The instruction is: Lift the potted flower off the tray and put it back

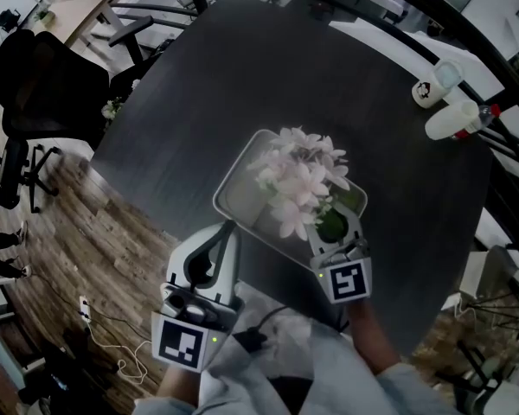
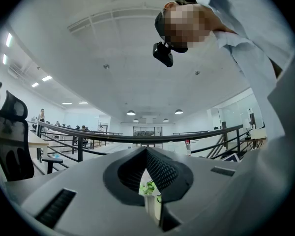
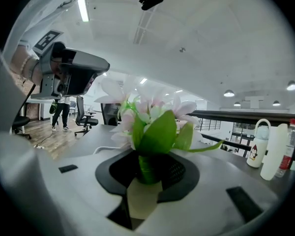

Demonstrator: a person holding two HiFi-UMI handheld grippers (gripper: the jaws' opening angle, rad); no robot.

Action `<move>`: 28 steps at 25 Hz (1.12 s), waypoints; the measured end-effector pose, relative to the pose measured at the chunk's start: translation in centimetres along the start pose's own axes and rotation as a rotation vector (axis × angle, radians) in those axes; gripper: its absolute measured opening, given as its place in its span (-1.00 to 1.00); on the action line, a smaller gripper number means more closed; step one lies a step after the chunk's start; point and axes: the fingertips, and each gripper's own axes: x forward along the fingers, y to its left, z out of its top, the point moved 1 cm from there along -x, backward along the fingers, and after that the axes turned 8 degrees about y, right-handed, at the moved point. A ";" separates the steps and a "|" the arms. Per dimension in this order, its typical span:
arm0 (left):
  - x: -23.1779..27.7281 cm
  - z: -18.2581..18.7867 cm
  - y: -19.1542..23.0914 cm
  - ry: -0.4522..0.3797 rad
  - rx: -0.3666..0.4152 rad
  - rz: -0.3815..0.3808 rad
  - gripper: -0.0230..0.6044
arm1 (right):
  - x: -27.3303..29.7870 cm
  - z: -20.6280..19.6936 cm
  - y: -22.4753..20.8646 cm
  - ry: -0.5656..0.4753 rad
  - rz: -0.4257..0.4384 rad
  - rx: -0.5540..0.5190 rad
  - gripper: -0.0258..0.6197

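The right gripper (image 1: 333, 225) is clenched on the potted flower (image 1: 301, 180). Its dark fingers (image 3: 181, 173) press either side of the green base low down, so the pink-white blooms and leaves rise just above and ahead of the fingertips. The flower is over the near right corner of the tray (image 1: 240, 195); whether its base rests on the tray floor or hangs just clear of it cannot be told. The left gripper (image 1: 228, 228) is pinched on the tray's near left rim, the pale edge caught between its ribbed fingers (image 2: 164, 171), which meet just above it. Beyond the right fingertips and off to their right, on the dark table (image 1: 242, 76), are a white flask (image 3: 256, 144) and a bottle (image 3: 279, 151), well apart from the tray.
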 end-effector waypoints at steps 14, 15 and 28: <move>0.3 2.4 -0.4 -0.056 0.030 -0.030 -0.93 | -1.9 4.0 -1.2 -0.089 -0.055 -0.003 -0.60; 0.1 2.5 -0.4 -0.061 0.032 -0.033 -0.93 | -2.1 4.4 -1.1 -0.094 -0.059 -0.009 -0.60; -0.5 5.7 -0.9 -0.141 0.062 -0.051 -0.93 | -5.3 8.1 -1.3 -0.158 -0.102 -0.040 -0.60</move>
